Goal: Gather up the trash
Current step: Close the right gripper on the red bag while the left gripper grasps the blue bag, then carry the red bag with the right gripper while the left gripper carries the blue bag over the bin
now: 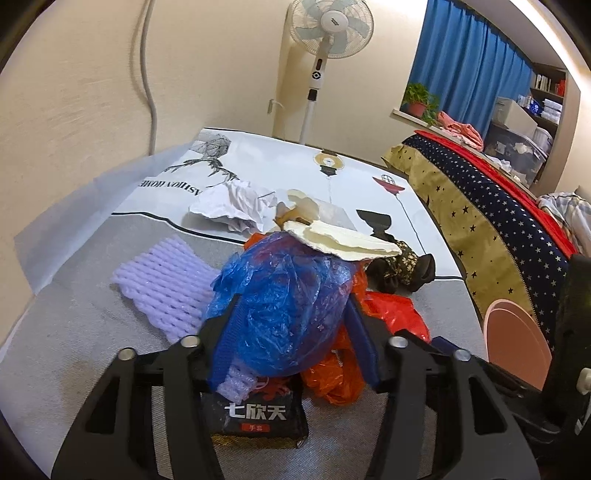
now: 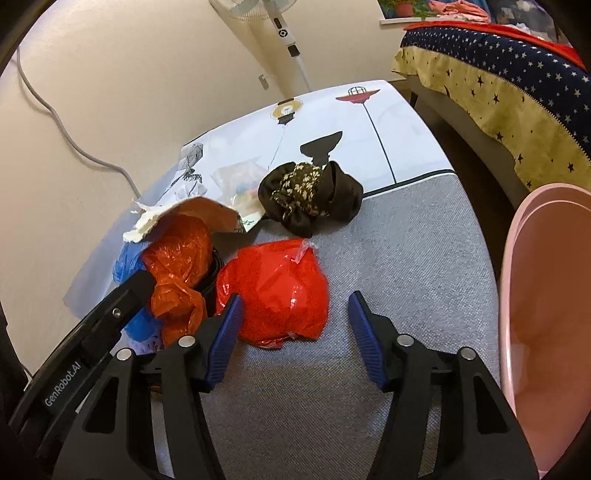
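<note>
My left gripper [image 1: 291, 317] is shut on a bundle of trash: a blue plastic bag [image 1: 284, 295] with an orange bag [image 1: 332, 380], a purple foam piece and a torn white-and-tan card [image 1: 343, 240] on top. The same bundle shows in the right wrist view as the orange bag [image 2: 177, 258] with blue plastic [image 2: 127, 266] beside it. My right gripper [image 2: 295, 325] is open and empty; a crumpled red plastic bag [image 2: 277, 291] lies just ahead, near its left finger. A pink bin [image 2: 546, 295] stands at the right.
A purple foam net [image 1: 162, 284], crumpled white paper [image 1: 232, 206] and a black packet [image 1: 255, 417] lie on the table [image 2: 406, 258]. A dark floral cloth [image 2: 310, 195] and a clear bag [image 2: 240, 181] lie behind. A fan [image 1: 325, 29] and a star-patterned bed [image 1: 498, 206] stand beyond.
</note>
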